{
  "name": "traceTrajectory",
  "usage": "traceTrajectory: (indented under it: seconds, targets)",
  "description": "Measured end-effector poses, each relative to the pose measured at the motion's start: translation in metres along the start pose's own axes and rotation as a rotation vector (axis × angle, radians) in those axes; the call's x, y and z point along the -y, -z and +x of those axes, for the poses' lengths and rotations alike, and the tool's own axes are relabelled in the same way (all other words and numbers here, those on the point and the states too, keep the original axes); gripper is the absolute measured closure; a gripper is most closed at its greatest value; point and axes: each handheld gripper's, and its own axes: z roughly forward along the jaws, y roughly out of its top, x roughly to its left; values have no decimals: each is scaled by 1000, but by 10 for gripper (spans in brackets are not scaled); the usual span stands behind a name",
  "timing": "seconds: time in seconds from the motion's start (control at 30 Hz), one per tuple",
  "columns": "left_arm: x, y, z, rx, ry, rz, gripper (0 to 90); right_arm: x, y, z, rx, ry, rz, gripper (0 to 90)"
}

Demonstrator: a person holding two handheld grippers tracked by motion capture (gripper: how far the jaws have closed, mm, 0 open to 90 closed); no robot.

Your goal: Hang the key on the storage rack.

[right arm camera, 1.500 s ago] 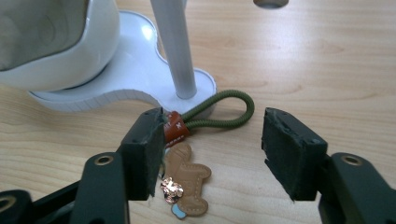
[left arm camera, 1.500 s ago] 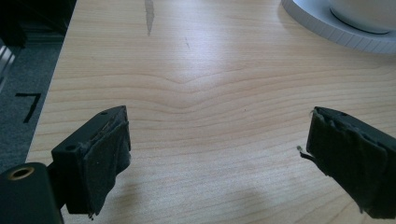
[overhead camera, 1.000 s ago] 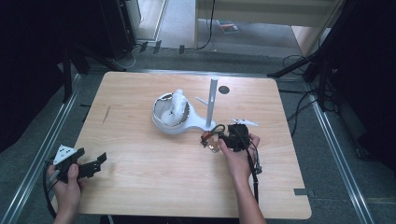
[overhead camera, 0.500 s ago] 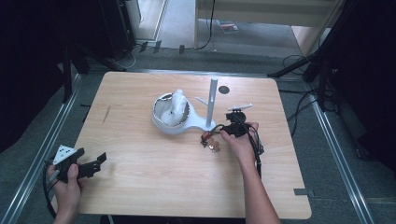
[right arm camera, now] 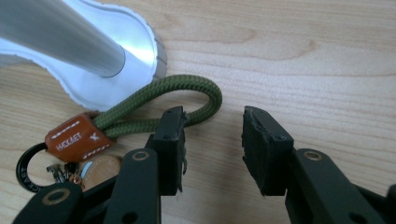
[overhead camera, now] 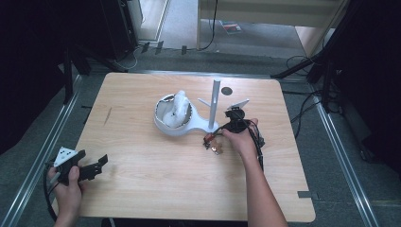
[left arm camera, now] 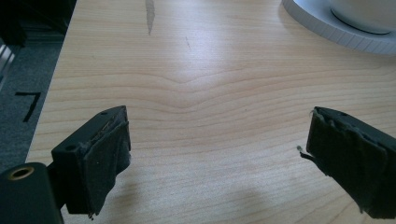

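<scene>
**Right gripper at the keychain, left gripper idle**

High view. Wooden table (overhead camera: pixel 142 189). White stand (overhead camera: pixel 182 124) sits at mid-table: a round dish on the left with a pale crumpled thing in it, a grey post (overhead camera: pixel 215 103) with side pegs on the right of its base. The keychain (overhead camera: pixel 213 141) lies on the wood just near of the stand's base, right of centre. Right gripper (overhead camera: pixel 218 134) is held low over the table at the keychain, hand behind it, cable trailing back along the forearm. Left gripper (overhead camera: pixel 97 165) rests at the near left corner, well apart from the stand, jaws pointing right. A small dark disc (overhead camera: pixel 227 91) lies far of the post.

Left gripper view. Jaws spread wide, nothing between them, bare wood below. Edge of the stand's dish (left arm camera: pixel 336 32) shows at the far right.

Right gripper view. Green cord loop (right arm camera: pixel 187 95) of the keychain lies flat, its bend touching the rim of the stand's base beside the post (right arm camera: pixel 60 39). A brown leather tag (right arm camera: pixel 77 136) clasps the cord; a black ring (right arm camera: pixel 25 170) and small metal bits sit left of it. Jaws stand narrow, partly closed, having just been closing. The left jaw sits on the cord's loop; the gap between the pads shows bare wood. No grip on the cord yet.
</scene>
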Motion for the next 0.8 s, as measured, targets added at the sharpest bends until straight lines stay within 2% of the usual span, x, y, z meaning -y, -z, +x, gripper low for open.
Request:
traceTrajectory:
  seconds: [0.33,0.53,0.57,0.73,0.77,0.8]
  targets:
    - [0,0,0,0,1,0,70,-11,-5,3,16,13,-1,705]
    - [0,0,0,1,1,1,70,-18,-8,6,17,28,28,727]
    - [0,0,0,0,1,1,70,-19,-9,6,-3,11,30,767]
    - [0,0,0,0,1,0,70,-18,-10,2,-49,-18,0,841]
    - [0,0,0,0,1,0,70,-18,-11,2,-54,-22,-2,880]
    - [0,0,0,0,1,0,70,-17,-12,1,-39,-20,3,900]
